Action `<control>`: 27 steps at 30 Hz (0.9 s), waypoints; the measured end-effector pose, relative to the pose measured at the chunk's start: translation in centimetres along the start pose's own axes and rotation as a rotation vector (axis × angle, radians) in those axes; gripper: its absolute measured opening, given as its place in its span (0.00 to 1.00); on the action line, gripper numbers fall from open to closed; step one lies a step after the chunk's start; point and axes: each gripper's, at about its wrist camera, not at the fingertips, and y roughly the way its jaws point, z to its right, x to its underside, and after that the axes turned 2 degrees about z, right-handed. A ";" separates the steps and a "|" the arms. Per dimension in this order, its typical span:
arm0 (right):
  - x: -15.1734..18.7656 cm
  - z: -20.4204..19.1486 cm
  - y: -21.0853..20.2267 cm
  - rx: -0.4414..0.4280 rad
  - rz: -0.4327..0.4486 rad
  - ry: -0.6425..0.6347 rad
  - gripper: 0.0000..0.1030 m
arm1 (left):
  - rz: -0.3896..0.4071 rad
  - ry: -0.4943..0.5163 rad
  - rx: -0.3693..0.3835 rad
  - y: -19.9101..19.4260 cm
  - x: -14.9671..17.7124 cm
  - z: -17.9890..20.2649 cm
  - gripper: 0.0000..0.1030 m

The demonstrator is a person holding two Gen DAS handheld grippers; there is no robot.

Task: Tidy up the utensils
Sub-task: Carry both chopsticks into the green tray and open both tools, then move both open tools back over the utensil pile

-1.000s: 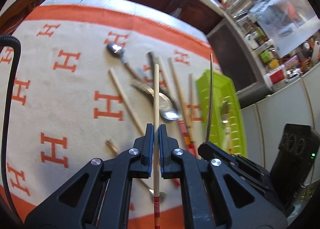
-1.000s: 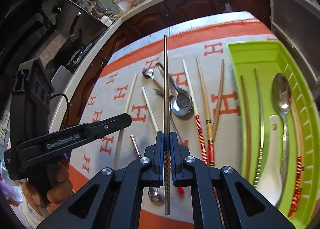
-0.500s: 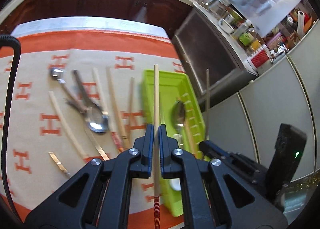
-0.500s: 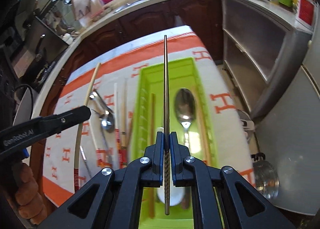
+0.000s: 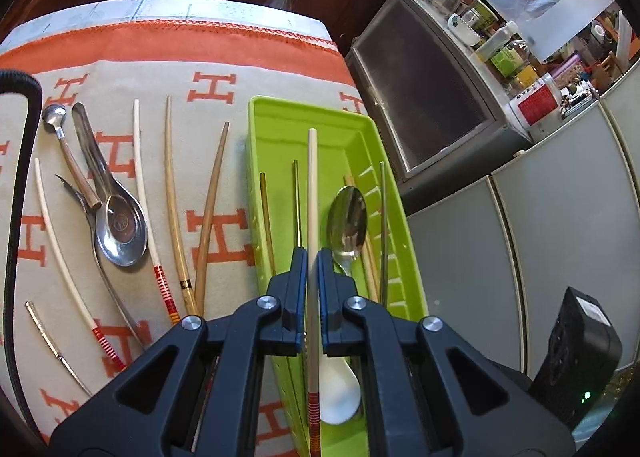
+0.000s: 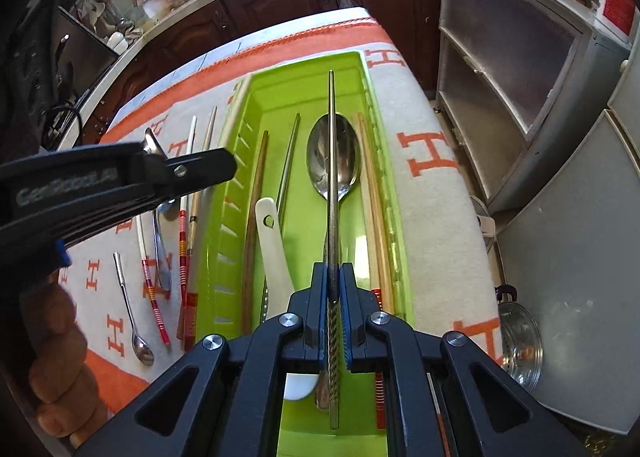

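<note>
Several utensils already lie in the green tray (image 5: 256,161), roughly eight wait on the worktop's cloth (image 5: 120,73), while my left tongs (image 5: 312,257) grasp a pale chopstick (image 5: 312,185) and right tongs (image 6: 333,277) a metal chopstick (image 6: 331,161).

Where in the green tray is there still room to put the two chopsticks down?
In the green tray, the far end beyond the metal spoon is bare, and a bare strip runs beside the slotted left wall, left of the brown chopstick. The middle is crowded: white spoon, metal chopstick, pale chopsticks against the right wall.
</note>
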 end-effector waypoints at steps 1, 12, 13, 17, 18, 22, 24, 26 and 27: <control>0.0 0.0 0.3 -0.001 -0.003 0.000 0.06 | -0.006 -0.002 0.000 0.3 0.0 -0.1 0.03; 0.1 -0.3 1.0 -0.028 -0.019 0.032 0.08 | -0.044 -0.002 -0.015 1.3 -0.3 -1.0 0.03; 0.1 -0.4 0.9 -0.030 -0.017 0.030 0.08 | -0.046 0.002 -0.008 1.2 -0.3 -1.0 0.03; 0.1 -0.7 0.4 -0.039 -0.009 0.028 0.08 | -0.054 0.035 0.008 0.1 -0.1 -1.1 0.03; 0.0 -0.7 0.2 -0.041 -0.007 0.027 0.08 | -0.052 0.047 0.000 -0.4 0.1 -1.1 0.03; 0.0 -1.4 -0.4 -0.057 0.004 0.022 0.08 | -0.059 0.088 -0.034 -2.2 0.9 -1.9 0.03; 0.1 -1.7 -0.7 -0.064 0.008 0.018 0.08 | -0.071 0.098 -0.053 -3.0 1.4 -2.7 0.03; 0.2 -2.1 -1.0 -0.071 0.009 0.012 0.08 | -0.087 0.109 -0.074 -3.9 1.9 -3.8 0.03; 0.2 -2.3 -1.1 -0.073 0.010 0.010 0.09 | -0.094 0.113 -0.085 -4.4 2.2 -4.4 0.03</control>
